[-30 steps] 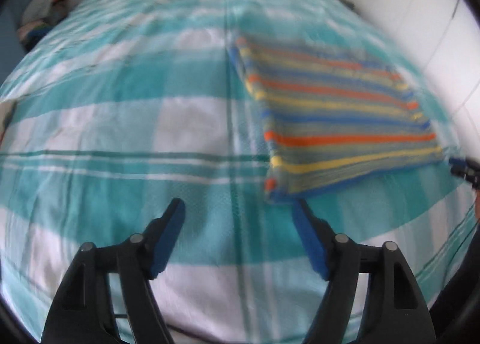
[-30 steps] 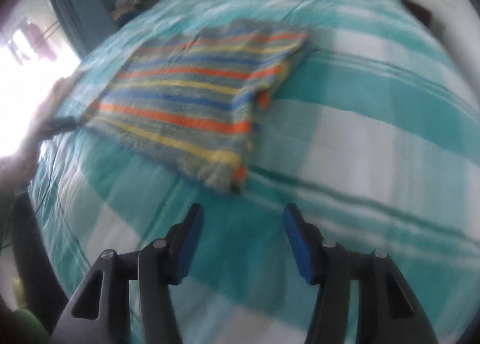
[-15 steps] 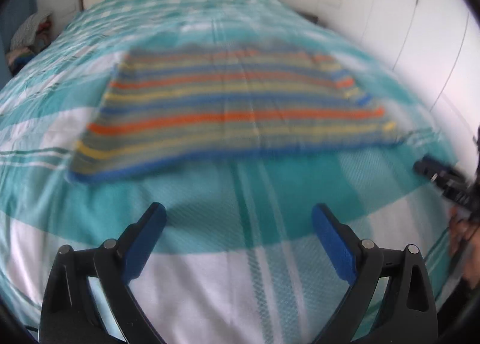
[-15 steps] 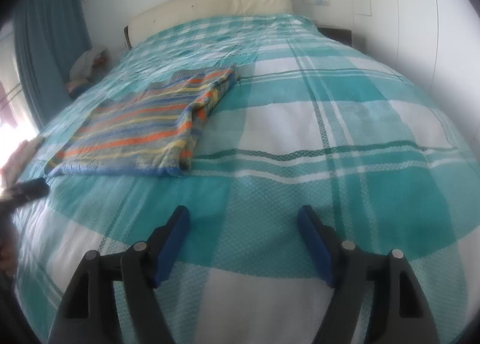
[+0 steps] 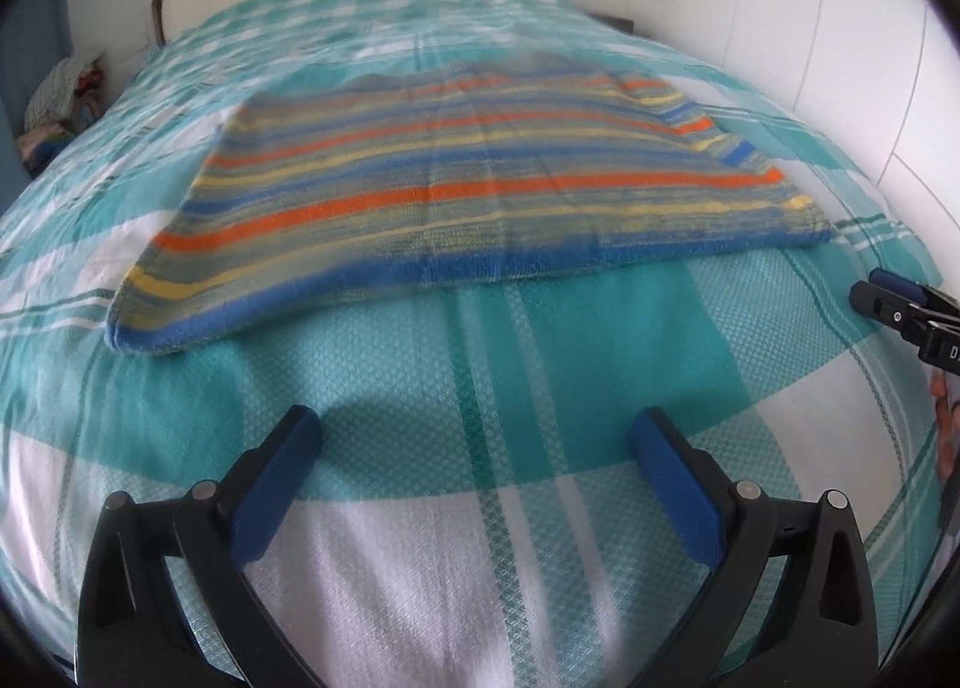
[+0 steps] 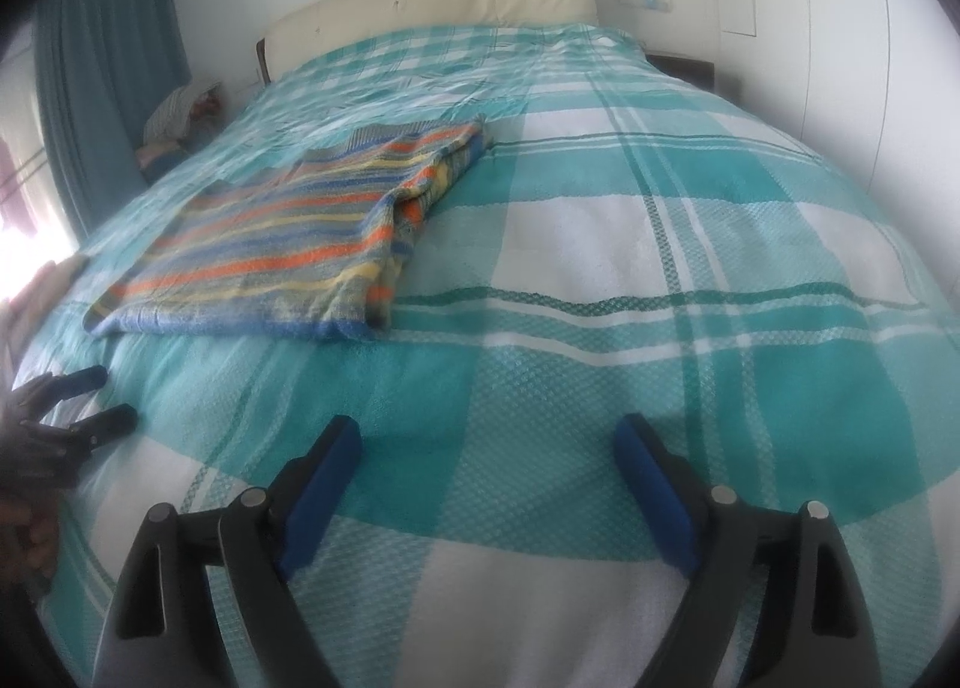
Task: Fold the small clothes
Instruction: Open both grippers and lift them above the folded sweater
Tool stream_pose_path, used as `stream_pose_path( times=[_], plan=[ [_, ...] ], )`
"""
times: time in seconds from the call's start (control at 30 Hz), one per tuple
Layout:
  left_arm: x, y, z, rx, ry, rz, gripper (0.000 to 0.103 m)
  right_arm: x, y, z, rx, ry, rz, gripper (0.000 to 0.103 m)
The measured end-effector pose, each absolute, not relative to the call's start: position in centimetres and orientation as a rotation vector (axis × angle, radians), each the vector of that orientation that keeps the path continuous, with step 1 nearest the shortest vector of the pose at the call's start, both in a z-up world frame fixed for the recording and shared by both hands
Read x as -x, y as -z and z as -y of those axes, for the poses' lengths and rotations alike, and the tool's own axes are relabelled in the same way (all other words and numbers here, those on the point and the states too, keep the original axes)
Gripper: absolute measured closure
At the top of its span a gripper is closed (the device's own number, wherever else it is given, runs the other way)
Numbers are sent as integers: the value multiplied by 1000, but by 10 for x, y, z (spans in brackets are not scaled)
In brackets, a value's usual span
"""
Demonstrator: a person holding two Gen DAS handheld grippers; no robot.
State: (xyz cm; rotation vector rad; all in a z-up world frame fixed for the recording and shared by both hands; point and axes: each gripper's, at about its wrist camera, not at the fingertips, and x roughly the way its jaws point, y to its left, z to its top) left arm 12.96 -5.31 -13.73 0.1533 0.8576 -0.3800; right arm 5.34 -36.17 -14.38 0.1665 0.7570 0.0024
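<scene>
Both grippers wide, empty, jaws just opened, short of the striped garment (image 5: 480, 190).
Left gripper (image 5: 474, 436) and right gripper (image 6: 486, 442) hover above the bed (image 6: 660, 268); pinching the bedcover too could drag the fold askew.

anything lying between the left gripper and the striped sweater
No: only bare checked bedspread separates the open left gripper from the striped sweater, as the left wrist view shows.

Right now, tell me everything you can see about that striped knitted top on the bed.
The striped knitted top has orange, yellow, blue and grey-green bands and a blue hem. It lies flat, with its right side folded over on itself. It rests on the teal-and-white checked bedspread, towards the bed's left side. Nothing else touches it; both grippers sit short of its hem.
</scene>
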Motion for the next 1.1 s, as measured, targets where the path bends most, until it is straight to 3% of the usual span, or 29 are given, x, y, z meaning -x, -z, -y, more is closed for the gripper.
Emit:
stream_pose_path(
  times=[1.1],
  plan=[
    [-130, 138, 56, -169, 370, -858, 0, -53, 144, 362, -167, 1, -756, 16]
  ],
)
